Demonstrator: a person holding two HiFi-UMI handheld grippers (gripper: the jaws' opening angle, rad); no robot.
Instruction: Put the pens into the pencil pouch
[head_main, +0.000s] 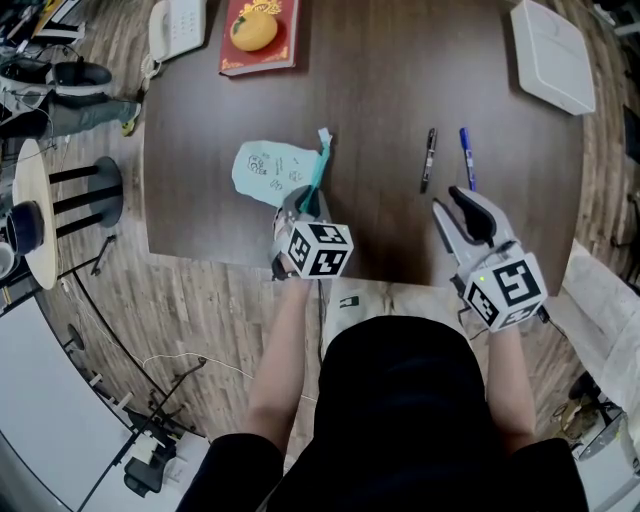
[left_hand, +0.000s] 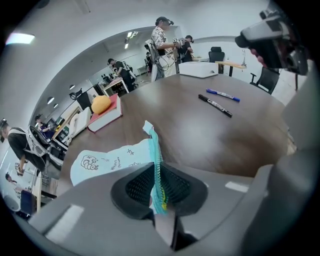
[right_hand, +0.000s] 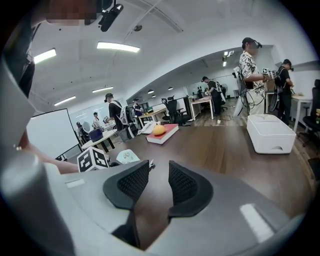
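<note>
The slim black pen (head_main: 428, 158) and the blue pen (head_main: 467, 158) lie untouched on the dark brown wooden worktop (head_main: 380, 80), well apart from the pale blue fabric pencil pouch (head_main: 265, 172). The left hand-held gripper (left_hand: 157, 186) is clenched on the pouch's teal zipper edge (left_hand: 157, 150). The right hand-held gripper (right_hand: 152, 182) hangs released and empty near the pens. The step looks like securing the pouch. Next, the right one likely must reach a pen and pinch its barrel.
</note>
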